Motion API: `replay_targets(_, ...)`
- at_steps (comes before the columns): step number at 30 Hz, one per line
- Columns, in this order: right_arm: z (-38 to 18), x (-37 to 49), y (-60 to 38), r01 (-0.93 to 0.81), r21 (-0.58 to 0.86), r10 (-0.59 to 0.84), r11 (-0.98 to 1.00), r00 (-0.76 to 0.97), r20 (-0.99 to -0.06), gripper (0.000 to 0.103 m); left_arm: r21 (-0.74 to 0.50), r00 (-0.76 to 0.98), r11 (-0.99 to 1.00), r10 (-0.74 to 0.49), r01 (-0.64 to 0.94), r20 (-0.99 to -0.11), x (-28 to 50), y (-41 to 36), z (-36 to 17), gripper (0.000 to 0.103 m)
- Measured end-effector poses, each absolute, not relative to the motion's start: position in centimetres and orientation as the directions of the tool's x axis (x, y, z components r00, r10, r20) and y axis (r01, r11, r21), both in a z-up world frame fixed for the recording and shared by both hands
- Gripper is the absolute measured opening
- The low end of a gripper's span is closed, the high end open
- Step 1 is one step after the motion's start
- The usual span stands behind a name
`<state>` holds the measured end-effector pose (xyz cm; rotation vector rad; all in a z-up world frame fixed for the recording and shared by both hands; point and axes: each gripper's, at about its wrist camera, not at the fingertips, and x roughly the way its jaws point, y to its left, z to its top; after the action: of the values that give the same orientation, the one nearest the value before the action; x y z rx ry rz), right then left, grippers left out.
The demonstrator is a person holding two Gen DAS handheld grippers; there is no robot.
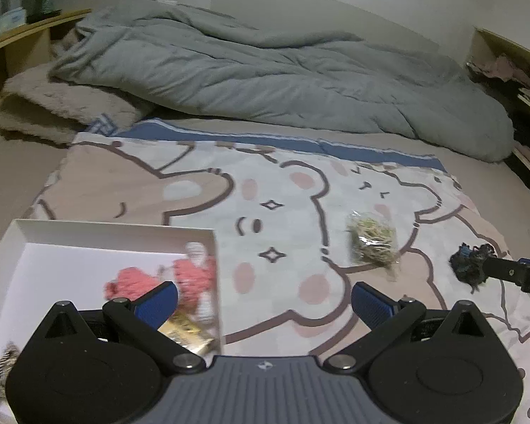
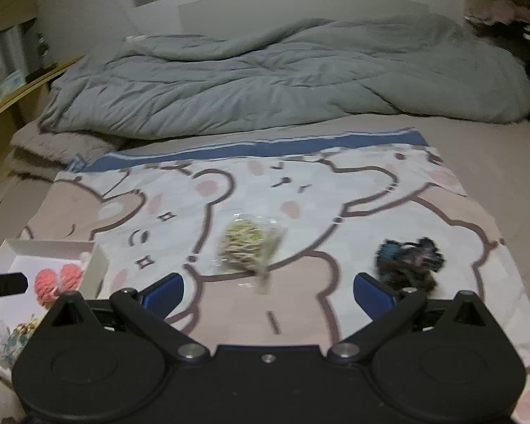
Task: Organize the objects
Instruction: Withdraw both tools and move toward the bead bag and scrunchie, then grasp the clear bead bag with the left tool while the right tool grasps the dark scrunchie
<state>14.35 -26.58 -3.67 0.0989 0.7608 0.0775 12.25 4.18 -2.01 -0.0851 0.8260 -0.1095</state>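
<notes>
A white box (image 1: 116, 235) lies at the left on the bear-print cloth (image 1: 286, 219); it holds pink-and-red knitted pieces (image 1: 190, 275) and a gold packet (image 1: 189, 332). My left gripper (image 1: 265, 304) is open over the box's right wall, nothing between its fingers. A clear bag of yellow-green bands (image 1: 371, 243) lies on the cloth ahead of it. A dark tangled bundle (image 1: 471, 261) sits at the right, touching the right gripper's fingertip. In the right wrist view my right gripper (image 2: 268, 293) is open, with the bag (image 2: 249, 247) just ahead and the dark bundle (image 2: 408, 261) by its right finger.
A rumpled grey duvet (image 1: 265, 70) fills the back of the bed, with a beige fleece blanket (image 1: 53, 106) at its left. Wooden shelves (image 1: 17, 42) stand at the left, and a cluttered shelf (image 1: 512, 70) at the right. The white box (image 2: 95, 265) shows at the right view's left edge.
</notes>
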Motion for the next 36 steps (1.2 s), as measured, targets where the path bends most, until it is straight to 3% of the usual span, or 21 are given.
replay_targets(13,-5.2,15.2,-33.3,0.087,0.125,0.027,0.988,0.708,-0.705,0.103,-0.194,0.659,0.970,-0.243,0.148,-0.712,15.3,-1.9,-4.1,0.103)
replay_targets(29,-7.7,20.5,-37.9,0.178,0.066,-0.069,0.982,0.661,-0.748,0.103,-0.153,0.637,0.968,-0.245,0.197,-0.731,23.1,-7.7,-7.5,0.103)
replay_targets(32,-8.7,21.9,-38.2,0.196,0.082,-0.066,0.977,0.647,-0.760,0.095,-0.142,0.626,0.964,-0.254,0.224,-0.737,24.7,-9.2,-8.2,0.103)
replay_targets(36,-10.2,23.6,-38.3,0.216,0.096,-0.063,0.972,0.627,-0.777,0.094,-0.153,0.600,0.956,-0.278,0.252,-0.751,26.8,-11.3,-9.4,0.103)
